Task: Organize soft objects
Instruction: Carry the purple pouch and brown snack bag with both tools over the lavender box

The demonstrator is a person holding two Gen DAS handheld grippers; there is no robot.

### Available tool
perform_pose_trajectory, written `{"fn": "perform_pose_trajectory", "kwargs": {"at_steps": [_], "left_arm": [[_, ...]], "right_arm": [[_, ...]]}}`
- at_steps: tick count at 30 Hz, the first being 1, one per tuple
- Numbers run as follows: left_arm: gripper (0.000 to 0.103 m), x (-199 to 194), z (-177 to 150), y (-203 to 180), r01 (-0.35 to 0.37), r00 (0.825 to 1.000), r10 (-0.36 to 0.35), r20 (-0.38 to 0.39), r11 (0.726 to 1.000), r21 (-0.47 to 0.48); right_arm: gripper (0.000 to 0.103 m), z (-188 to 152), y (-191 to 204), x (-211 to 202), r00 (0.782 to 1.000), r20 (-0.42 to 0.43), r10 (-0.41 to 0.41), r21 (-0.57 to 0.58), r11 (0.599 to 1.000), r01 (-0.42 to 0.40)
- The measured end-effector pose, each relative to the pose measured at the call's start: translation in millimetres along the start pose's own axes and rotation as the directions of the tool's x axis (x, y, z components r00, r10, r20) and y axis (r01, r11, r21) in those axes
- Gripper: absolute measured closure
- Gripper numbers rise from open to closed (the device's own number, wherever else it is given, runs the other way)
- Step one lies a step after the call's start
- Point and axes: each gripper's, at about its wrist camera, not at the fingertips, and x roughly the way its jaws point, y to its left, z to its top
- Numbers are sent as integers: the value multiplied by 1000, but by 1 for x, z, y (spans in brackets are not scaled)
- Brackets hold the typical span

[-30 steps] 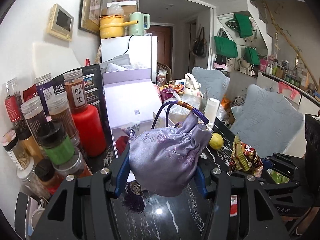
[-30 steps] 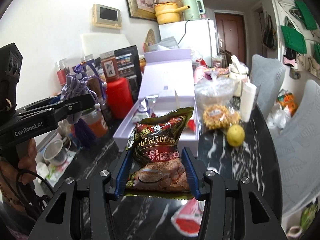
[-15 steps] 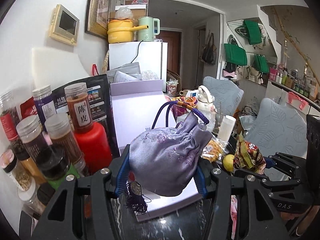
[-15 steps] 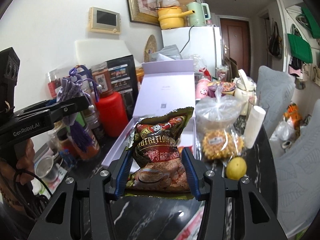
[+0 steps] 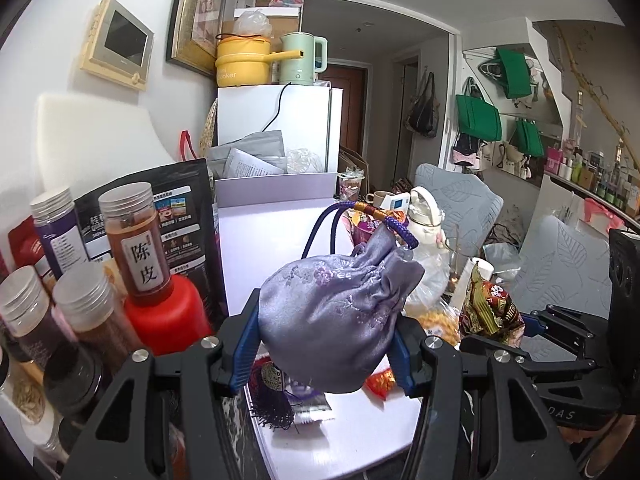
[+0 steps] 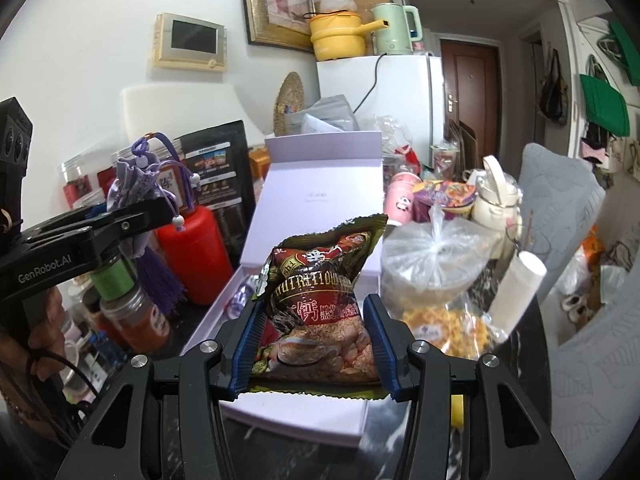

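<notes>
My left gripper (image 5: 324, 344) is shut on a lilac silk drawstring pouch (image 5: 332, 312) with a purple cord and tassel, held above the near end of an open lavender gift box (image 5: 352, 432). My right gripper (image 6: 314, 344) is shut on a dark snack packet (image 6: 320, 300), held over the same box (image 6: 312, 196), whose lid stands upright behind. In the right wrist view the left gripper (image 6: 132, 220) and pouch (image 6: 136, 188) show at the left. The snack packet (image 5: 488, 304) shows at the right in the left wrist view.
Spice jars (image 5: 132, 240) and a red bottle (image 5: 168, 320) crowd the left. A knotted clear bag of yellow snacks (image 6: 436, 280), a paper roll (image 6: 516, 292), a cream kettle (image 6: 496, 196) and cups stand right of the box. Grey cushioned chairs (image 6: 568, 240) are at right.
Both grippers have moved forward over the open box with their loads still held. The box now lies directly below the pouch and the packet.
</notes>
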Motion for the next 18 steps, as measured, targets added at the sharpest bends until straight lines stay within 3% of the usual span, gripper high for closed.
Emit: {"fn": "perform_pose_trajectory", "kwargs": {"at_steps": [12, 18], "left_arm": [[48, 38, 22, 19, -24, 999, 25, 21, 999, -23], [48, 64, 18, 25, -44, 999, 43, -24, 999, -31]], "right_arm": [[53, 36, 2, 40, 999, 31, 18, -50, 999, -17], [53, 46, 3, 64, 999, 36, 39, -67, 997, -36]]}}
